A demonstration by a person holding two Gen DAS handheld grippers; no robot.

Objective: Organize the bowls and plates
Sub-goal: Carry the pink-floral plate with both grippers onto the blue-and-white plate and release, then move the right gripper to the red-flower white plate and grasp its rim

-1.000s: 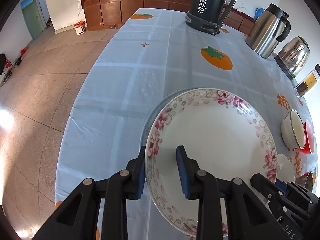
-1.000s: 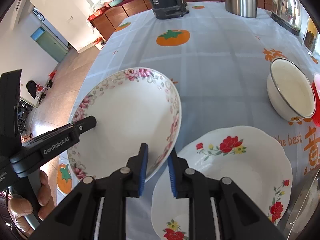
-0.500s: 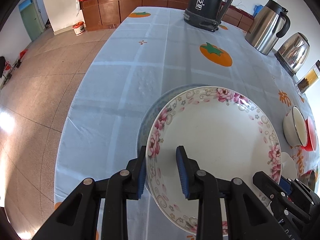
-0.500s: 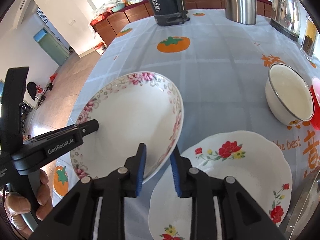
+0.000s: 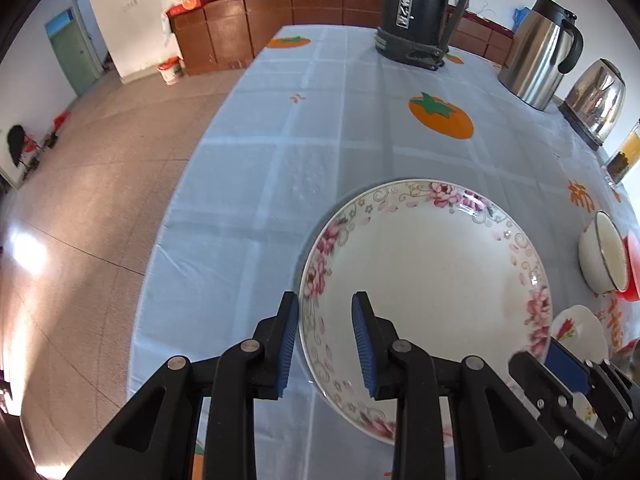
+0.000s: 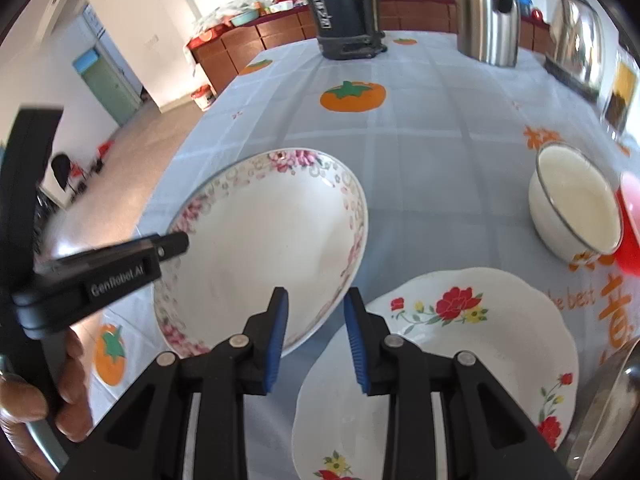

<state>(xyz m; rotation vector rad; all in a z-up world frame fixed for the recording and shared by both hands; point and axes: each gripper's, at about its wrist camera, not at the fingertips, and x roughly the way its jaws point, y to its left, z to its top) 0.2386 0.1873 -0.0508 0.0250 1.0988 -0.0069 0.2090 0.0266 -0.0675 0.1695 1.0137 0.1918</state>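
A deep white plate with pink flowers (image 5: 432, 280) (image 6: 264, 248) sits between both grippers over the blue tablecloth. My left gripper (image 5: 325, 340) is shut on its left rim, one pad outside and one inside. My right gripper (image 6: 316, 336) straddles the plate's near right rim; its jaws are opening and the pads stand off the rim. Just right of it lies a white plate with red flowers (image 6: 460, 352) (image 5: 576, 324). A cream bowl (image 6: 572, 208) and a red bowl (image 6: 630, 224) stand further right.
A black thermos (image 5: 416, 12), a steel jug (image 5: 536, 52), a steel kettle (image 5: 596, 100) and a glass jar (image 5: 624, 156) line the far right of the table. The table's left edge (image 5: 160, 280) drops to a tiled floor. A hand (image 6: 24, 400) holds the left gripper.
The right gripper's jaws have widened off the pink-flowered plate's rim. The left gripper keeps its hold, and the plate has barely shifted.
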